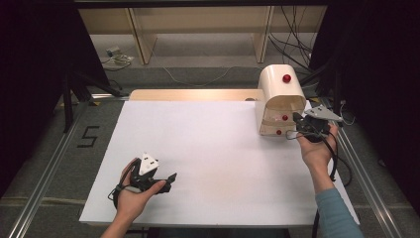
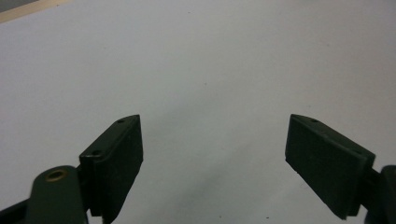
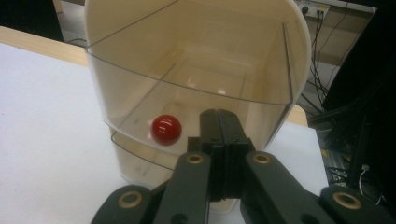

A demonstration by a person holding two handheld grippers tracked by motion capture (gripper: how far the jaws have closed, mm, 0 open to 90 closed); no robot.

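- The cream plastic drawer cabinet with red round knobs [image 1: 280,101] stands at the white table's [image 1: 208,158] far right edge, its clear top drawer [image 3: 187,88] pulled open.
- The right gripper [image 1: 298,120] sits clenched, empty, against that drawer's front beside the knob [image 3: 166,129]; judged step: pushing it shut.
- The left gripper [image 1: 171,177] rests released, well apart.

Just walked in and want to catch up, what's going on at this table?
A person holds a gripper in each hand over a white table. The right gripper, shut, sits at the front of a cream drawer box, beside a red knob on a clear drawer. The left gripper is open above bare table, holding nothing.
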